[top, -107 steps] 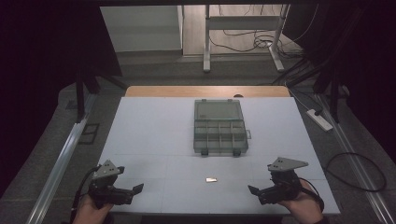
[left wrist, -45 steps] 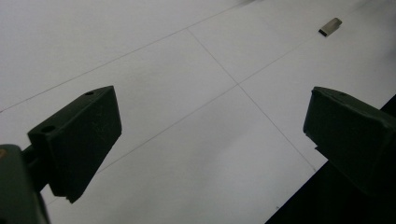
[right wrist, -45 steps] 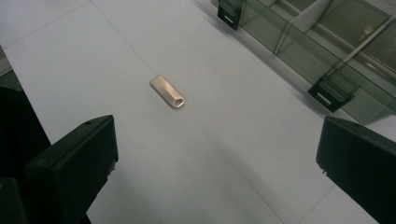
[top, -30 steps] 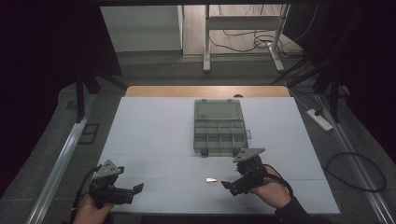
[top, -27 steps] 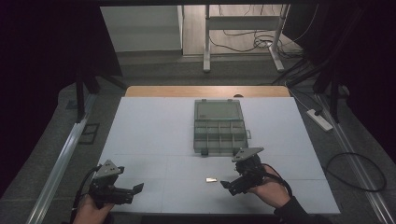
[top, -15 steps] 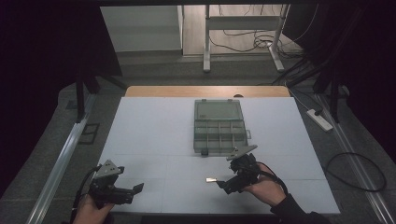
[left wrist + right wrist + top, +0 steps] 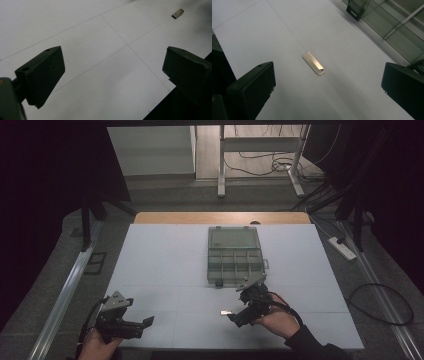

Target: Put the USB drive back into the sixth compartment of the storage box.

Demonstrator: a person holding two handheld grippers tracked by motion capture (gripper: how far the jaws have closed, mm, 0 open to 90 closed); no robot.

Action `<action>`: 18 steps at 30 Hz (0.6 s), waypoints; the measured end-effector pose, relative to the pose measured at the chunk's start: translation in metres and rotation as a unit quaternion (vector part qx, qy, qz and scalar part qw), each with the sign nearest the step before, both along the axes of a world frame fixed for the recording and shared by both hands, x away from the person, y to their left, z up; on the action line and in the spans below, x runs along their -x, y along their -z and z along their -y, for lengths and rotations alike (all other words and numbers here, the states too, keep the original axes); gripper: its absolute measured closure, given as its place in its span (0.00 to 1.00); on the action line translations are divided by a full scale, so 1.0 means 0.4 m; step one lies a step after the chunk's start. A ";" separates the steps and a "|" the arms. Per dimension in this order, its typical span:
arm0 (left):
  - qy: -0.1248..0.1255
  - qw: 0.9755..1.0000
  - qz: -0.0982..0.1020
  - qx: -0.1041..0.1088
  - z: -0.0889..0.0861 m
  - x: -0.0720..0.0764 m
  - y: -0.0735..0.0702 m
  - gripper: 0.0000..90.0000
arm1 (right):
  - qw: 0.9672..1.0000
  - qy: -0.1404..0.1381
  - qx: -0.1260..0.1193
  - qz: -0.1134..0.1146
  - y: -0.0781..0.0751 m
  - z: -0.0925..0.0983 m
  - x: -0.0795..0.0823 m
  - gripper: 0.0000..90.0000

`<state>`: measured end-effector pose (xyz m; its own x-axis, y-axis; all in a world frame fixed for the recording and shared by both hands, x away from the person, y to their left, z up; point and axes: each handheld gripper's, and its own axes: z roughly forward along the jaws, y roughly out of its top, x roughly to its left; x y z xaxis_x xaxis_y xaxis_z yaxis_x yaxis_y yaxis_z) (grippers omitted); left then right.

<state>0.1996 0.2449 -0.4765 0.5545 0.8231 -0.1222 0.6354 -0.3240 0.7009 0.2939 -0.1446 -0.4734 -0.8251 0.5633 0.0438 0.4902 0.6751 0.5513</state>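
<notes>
the right tongs (image 7: 234,316), held in a hand at the near right of the white desk (image 7: 165,255), hang with jaws spread wide and empty, just right of a small metal usb stick (image 7: 313,63) lying flat on the desk between the two jaws and touching neither. the left tongs (image 7: 146,324) sit at the near left edge, jaws also wide apart over bare desk, holding nothing. a clear compartment box (image 7: 234,255) rests farther back, near the middle.

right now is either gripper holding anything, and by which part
Nothing is held. The right gripper is open, with the small metal piece lying free on the table between its jaws. The left gripper is open too.
</notes>
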 end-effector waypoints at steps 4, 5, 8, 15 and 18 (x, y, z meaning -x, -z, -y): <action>0.000 1.000 0.000 0.000 0.000 0.000 0.000 0.05 | 1.000 -0.004 0.004 -0.005 0.003 -0.008 -0.008 0.00; 0.000 1.000 0.000 0.000 0.000 0.000 0.000 0.05 | 1.000 -0.004 0.004 -0.005 0.004 -0.010 -0.010 0.00; 0.000 1.000 -0.001 -0.001 0.000 0.000 0.000 0.05 | 1.000 -0.008 0.005 -0.008 0.008 -0.017 -0.014 0.00; 0.000 1.000 -0.001 -0.001 0.000 -0.001 0.000 0.05 | 1.000 -0.017 0.018 -0.013 0.024 -0.036 -0.020 0.00; 0.000 1.000 -0.001 -0.001 0.000 -0.001 0.000 0.05 | 0.999 -0.016 0.024 -0.018 0.030 -0.042 -0.023 0.00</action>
